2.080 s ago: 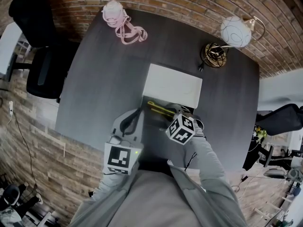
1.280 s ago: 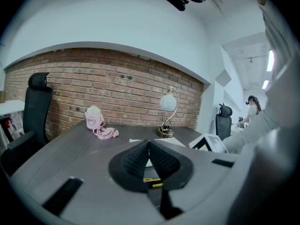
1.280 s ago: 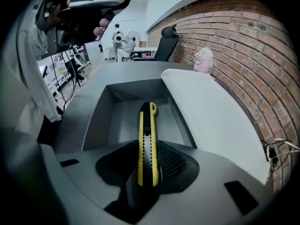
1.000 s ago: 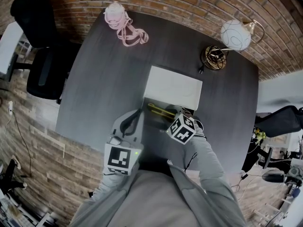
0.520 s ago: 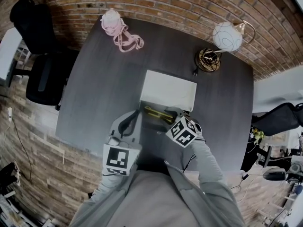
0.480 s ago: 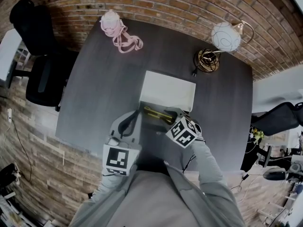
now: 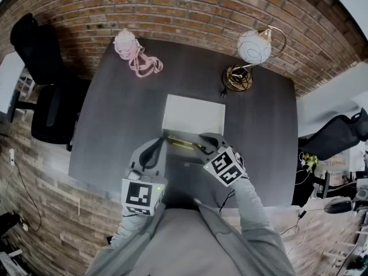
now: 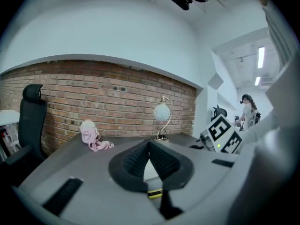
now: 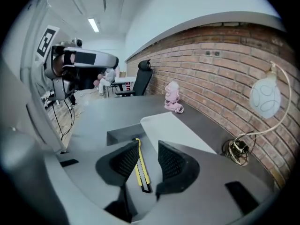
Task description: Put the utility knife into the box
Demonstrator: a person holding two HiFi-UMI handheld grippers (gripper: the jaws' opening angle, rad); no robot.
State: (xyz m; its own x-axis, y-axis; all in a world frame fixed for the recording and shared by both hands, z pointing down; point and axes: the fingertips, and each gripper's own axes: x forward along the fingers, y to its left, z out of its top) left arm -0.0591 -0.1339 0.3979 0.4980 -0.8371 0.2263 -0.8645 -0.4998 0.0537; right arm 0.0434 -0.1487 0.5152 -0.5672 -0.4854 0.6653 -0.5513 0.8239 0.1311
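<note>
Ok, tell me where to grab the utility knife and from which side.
Grip the utility knife mid-body, across its narrow width, from above with the right gripper: it lies flat, long and thin, lengthwise between those open jaws.

Yellow utility knife [image 9: 139, 168] flat inside open box [image 9: 123, 136]

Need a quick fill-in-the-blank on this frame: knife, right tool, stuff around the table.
1. The utility knife has a ___ and black body.
2. The right tool has its jaws ___, and the knife shows in the gap between them.
3. The lamp stands at the table's far ___ corner.
4. The wall behind the table is made of ___.

Missing words: yellow; open; right; brick
</note>
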